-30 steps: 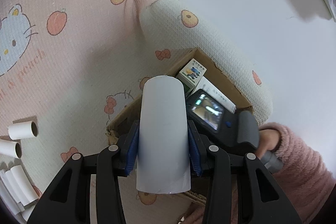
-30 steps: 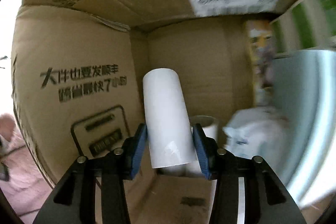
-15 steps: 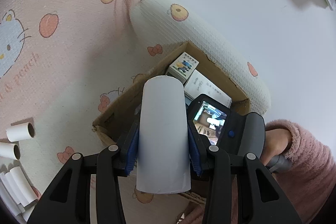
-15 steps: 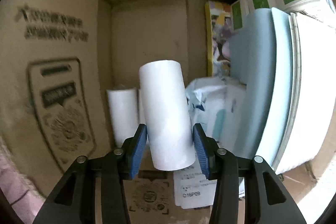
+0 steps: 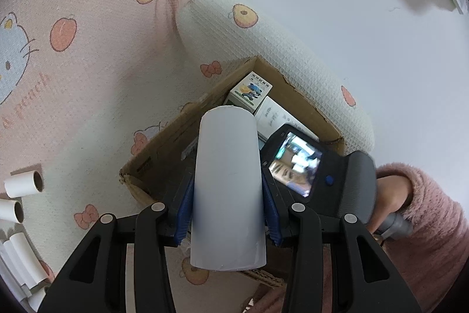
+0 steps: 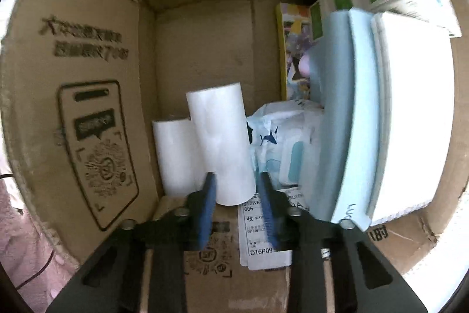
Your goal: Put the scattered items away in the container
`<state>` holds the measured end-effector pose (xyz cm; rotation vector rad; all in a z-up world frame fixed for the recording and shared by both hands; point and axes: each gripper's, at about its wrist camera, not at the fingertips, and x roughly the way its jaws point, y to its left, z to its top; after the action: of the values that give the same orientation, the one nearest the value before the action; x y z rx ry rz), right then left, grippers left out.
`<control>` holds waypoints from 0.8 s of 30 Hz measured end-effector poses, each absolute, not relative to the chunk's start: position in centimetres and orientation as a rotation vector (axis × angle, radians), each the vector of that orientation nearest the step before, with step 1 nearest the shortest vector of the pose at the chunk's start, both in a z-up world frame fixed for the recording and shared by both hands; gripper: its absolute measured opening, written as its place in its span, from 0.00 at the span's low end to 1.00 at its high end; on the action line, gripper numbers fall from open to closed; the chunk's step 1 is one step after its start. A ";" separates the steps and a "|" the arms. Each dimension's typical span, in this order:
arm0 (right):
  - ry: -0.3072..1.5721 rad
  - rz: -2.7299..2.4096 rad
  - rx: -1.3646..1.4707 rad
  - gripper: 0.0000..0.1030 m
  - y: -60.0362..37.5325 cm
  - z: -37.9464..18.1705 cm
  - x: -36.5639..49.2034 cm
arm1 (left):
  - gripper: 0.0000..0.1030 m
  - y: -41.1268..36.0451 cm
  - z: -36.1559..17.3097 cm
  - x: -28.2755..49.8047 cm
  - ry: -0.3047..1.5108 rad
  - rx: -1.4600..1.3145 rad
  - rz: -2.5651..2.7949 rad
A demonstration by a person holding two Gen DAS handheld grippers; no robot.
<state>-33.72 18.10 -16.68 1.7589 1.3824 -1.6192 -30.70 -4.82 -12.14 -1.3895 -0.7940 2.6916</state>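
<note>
Left gripper (image 5: 228, 206): clamped on white roll (image 5: 228, 184) above box (image 5: 164, 148).
Right gripper (image 6: 236, 201): jaws closing, empty; paper roll (image 6: 222, 143) lies just ahead inside the box.

At the lower centre of the frame the left gripper (image 5: 228, 213) clamps a white paper roll (image 5: 228, 187) upright between its blue fingers (image 5: 185, 210). Behind it an open cardboard box (image 5: 164, 148) rests on a pink cartoon-print bedspread (image 5: 73, 55), with a small printed carton (image 5: 250, 90) inside. More white rolls (image 5: 20, 189) lie at the left edge, and at right a hand (image 5: 390, 198) in a fuzzy pink sleeve (image 5: 433, 225) holds the right gripper's body (image 5: 310, 166) over the box.
</note>
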 end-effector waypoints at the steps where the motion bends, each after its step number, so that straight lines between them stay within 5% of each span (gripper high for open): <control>1: 1.381 -1.613 1.763 0.16 18.2 -16.9 -33.8 | 0.45 -4.8 -12.2 -30.7 -0.791 -1.390 2.691; 16: 1.507 -1.581 1.841 0.15 19.1 -18.9 -37.0 | 0.45 -5.1 -12.5 -30.7 -0.786 -1.398 2.702; 24: 1.266 -1.712 1.608 0.15 15.8 -11.8 -37.4 | 0.45 -6.2 -12.5 -30.4 -0.825 -1.392 2.728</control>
<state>-37.45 15.84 -11.84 1.6081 1.2664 -1.7123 -30.38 -6.17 -12.49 -1.3918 -0.8254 2.7283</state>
